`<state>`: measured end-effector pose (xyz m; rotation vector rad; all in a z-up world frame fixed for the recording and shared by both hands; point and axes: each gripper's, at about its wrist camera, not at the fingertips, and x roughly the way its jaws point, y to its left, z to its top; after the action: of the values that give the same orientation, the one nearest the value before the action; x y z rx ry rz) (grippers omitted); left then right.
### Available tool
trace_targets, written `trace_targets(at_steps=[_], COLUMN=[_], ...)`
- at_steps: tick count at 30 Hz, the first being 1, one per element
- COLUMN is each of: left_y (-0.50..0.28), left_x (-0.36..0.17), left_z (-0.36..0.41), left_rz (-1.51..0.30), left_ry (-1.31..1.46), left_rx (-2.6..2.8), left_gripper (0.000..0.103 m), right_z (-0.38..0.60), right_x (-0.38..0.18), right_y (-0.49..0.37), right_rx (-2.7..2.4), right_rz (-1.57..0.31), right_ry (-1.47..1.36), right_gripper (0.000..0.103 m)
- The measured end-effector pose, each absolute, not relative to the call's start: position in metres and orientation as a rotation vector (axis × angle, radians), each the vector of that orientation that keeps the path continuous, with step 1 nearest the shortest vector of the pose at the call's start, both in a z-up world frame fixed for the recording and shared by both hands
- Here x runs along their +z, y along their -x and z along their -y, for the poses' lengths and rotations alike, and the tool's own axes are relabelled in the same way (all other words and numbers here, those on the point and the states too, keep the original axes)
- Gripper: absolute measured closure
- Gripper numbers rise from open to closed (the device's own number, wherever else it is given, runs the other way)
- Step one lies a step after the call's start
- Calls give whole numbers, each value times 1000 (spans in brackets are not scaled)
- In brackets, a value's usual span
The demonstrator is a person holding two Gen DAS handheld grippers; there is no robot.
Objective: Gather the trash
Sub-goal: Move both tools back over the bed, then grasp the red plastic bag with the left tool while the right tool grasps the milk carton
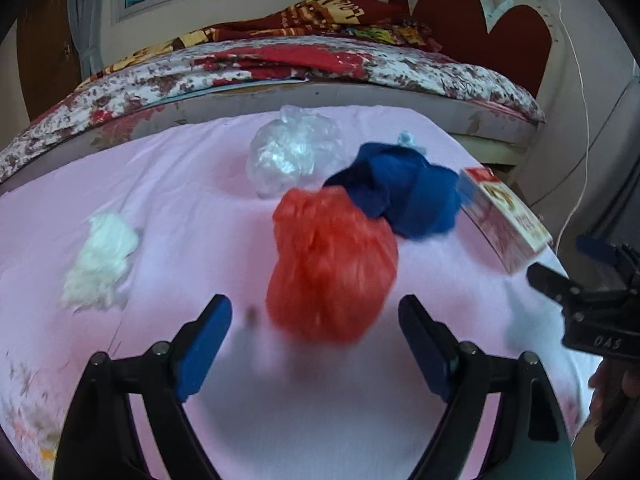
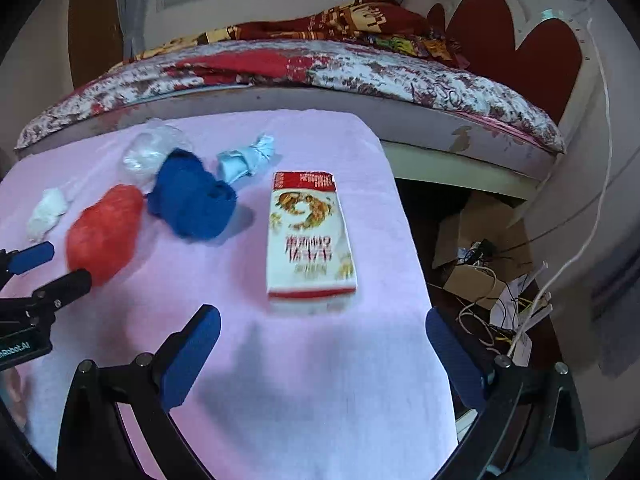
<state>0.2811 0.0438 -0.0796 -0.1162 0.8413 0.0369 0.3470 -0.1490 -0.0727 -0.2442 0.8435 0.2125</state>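
Left gripper has its jaws spread wide, nothing between them; the red bag sits just past the tips, mid-frame. Right gripper jaws also wide apart and empty, with the carton lying flat just ahead on the pink surface. Behind those: blue bag, clear bag, white wad at left. The pale blue bundle is blurry, maybe cloth. The surface's right edge drops off close beside the carton.
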Motion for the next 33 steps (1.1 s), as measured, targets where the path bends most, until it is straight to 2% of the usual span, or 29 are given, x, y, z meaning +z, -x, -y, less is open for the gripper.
trace_targets(at_steps=[4, 7, 10, 12, 13, 14, 17, 33], left_y=[-301, -310, -314, -312, -312, -311, -304, -215], left_x=[-87, -92, -98, -97, -96, -94, -87, -46], left_z=[-42, -43, -45, -45, -44, -44, -44, 0], left_rz=[-867, -889, -921, -911, -910, -909, -896, -779], left_ry=[111, 124, 142, 134, 129, 126, 130, 43], left_rx=[37, 37, 41, 44, 34, 30, 14, -108], left_gripper=[18, 23, 32, 41, 57, 66, 72, 74], right_z=[145, 143, 140, 141, 143, 144, 149, 211], right_x=[-79, -82, -86, -89, -89, -89, -84, -39], right_y=[-368, -381, -388, -390, -390, -388, -378, -245], right_rx=[211, 211, 211, 213, 219, 215, 214, 207], right_rz=[-846, -857, -878, -896, -902, -900, -879, -769], right_ry=[214, 192, 189, 175, 162, 160, 153, 107], right_gripper=[0, 6, 19, 46, 48, 48, 48, 48])
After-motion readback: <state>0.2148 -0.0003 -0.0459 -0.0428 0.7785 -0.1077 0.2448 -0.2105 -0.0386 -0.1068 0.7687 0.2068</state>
